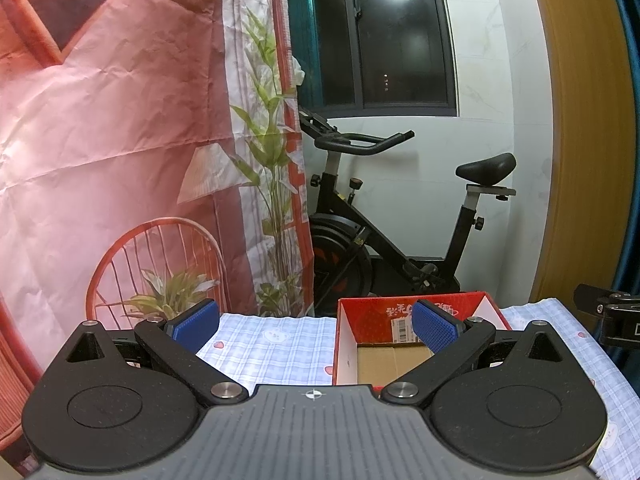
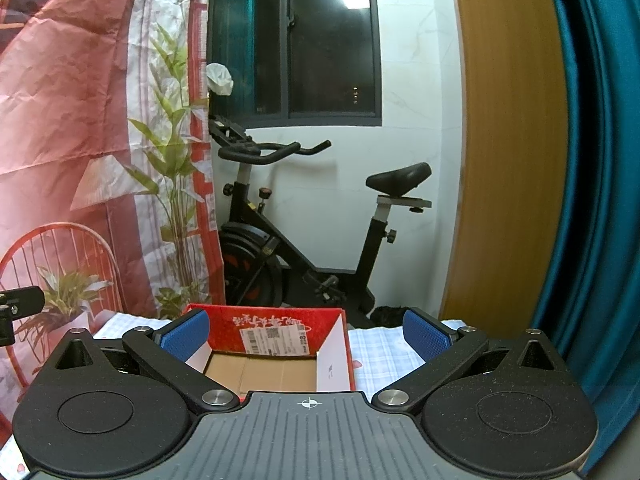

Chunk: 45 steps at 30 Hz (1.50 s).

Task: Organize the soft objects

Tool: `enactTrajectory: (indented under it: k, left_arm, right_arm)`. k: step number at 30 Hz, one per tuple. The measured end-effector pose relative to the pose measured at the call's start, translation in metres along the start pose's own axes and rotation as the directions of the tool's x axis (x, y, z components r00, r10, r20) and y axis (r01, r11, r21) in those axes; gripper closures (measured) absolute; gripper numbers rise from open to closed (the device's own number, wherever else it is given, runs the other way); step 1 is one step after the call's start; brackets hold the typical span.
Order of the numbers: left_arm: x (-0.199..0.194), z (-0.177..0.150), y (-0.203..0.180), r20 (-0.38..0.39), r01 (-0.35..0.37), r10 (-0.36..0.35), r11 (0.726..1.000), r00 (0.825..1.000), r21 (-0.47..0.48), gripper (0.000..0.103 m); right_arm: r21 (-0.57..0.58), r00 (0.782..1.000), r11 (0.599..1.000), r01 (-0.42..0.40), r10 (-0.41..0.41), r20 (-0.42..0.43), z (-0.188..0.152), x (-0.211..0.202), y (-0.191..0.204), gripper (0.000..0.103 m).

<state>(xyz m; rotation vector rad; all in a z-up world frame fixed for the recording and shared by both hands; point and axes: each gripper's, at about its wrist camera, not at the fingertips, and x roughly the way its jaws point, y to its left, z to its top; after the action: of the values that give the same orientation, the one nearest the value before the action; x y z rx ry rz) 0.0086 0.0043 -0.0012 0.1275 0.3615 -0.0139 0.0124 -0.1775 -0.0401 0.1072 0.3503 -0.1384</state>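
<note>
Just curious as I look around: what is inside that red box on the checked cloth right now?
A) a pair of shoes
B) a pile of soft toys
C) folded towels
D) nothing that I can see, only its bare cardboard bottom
D: in both views the red box shows only its brown cardboard bottom.

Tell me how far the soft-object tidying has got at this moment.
Nothing looks done: the red box shows only bare cardboard floor. Nothing is in hand: the left gripper and right gripper are both open and empty. No soft objects are in view, so all the sorting appears left.
</note>
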Motion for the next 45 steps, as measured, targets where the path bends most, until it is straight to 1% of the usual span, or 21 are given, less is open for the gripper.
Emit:
enactTrajectory:
  k: [38,45]
  left_arm:
    - [-0.0014,-0.0013,0.0003,-0.006,0.000,0.000,1.000,1.000,-0.011,0.000]
    - [-0.0011,-0.0005,0.0019,-0.010,0.012,-0.012,1.000,1.000,-0.019,0.000]
  right_arm:
    - [-0.004,1.000,1.000,-0.002,0.002,0.004,0.0018,-0.0051,0.0032,0.000]
    - [-0.003,1.000,1.000,-0.004,0.004,0.006,0.0021,-0.0051,0.0030,0.000]
